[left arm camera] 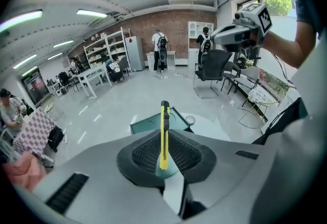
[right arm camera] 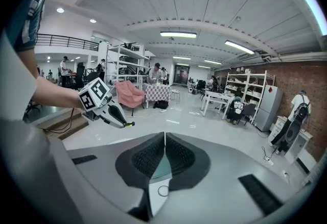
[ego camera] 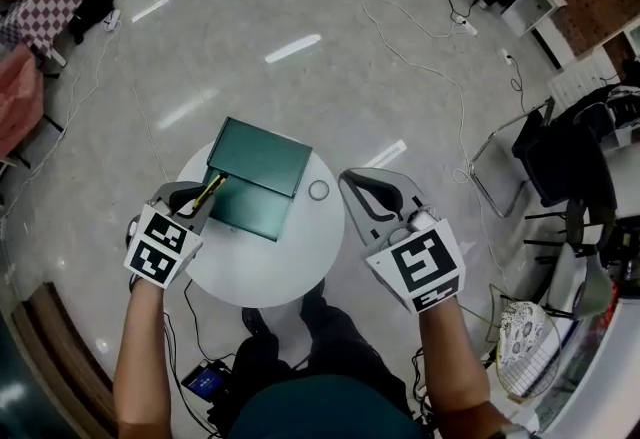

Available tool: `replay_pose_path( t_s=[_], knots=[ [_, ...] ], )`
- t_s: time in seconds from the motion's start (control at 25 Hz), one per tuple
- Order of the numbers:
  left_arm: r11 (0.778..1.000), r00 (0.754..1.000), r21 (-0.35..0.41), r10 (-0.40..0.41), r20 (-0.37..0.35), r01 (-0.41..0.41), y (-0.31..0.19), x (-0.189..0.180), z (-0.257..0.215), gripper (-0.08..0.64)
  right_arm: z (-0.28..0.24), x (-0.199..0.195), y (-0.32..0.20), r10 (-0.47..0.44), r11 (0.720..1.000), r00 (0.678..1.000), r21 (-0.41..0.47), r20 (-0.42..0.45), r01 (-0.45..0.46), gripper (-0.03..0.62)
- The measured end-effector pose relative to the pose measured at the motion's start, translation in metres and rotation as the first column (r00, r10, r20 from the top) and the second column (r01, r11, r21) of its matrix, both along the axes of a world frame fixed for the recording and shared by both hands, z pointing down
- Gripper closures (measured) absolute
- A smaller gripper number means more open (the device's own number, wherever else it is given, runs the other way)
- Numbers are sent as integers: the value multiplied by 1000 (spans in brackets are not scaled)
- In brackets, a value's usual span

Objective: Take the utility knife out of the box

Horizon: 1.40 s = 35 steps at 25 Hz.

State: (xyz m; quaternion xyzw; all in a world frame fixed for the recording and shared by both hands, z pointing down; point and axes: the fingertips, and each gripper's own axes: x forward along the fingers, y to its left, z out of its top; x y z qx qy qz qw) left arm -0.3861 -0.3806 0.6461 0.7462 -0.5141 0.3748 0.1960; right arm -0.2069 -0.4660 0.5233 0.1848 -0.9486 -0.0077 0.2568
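A dark green box [ego camera: 258, 159] lies on the round white table [ego camera: 290, 262], its lid shifted off the lower part. My left gripper [ego camera: 207, 195] is raised over the box's left edge and is shut on a yellow utility knife [ego camera: 211, 190]. In the left gripper view the knife [left arm camera: 164, 136] stands upright between the pads, with the box [left arm camera: 144, 125] below it. My right gripper [ego camera: 348, 179] hovers at the table's right side, shut, with nothing in it. In the right gripper view its tips [right arm camera: 164, 137] meet, and the left gripper [right arm camera: 110, 108] shows at the left.
A small clear ring [ego camera: 318, 190] lies on the table to the right of the box. A folding chair [ego camera: 497, 167] and loaded racks stand to the right. Cables run across the shiny floor. A black device [ego camera: 205, 382] lies by the person's feet.
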Motion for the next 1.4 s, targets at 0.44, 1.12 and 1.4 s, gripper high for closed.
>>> replay_pose_path(
  t_s=[0.44, 1.12, 1.4],
  knots=[
    [962, 1000, 274, 2, 4, -4, 71, 4, -170, 500, -97, -23, 78, -30, 997, 999, 76, 41, 27, 554],
    [801, 995, 595, 22, 93, -73, 191, 18, -364, 500, -238, -61, 213, -173, 939, 982, 314, 75, 141, 555],
    [792, 995, 606, 22, 98, -77, 227, 15, -385, 500, -260, -65, 249, -176, 935, 981, 326, 79, 142, 555]
  ],
)
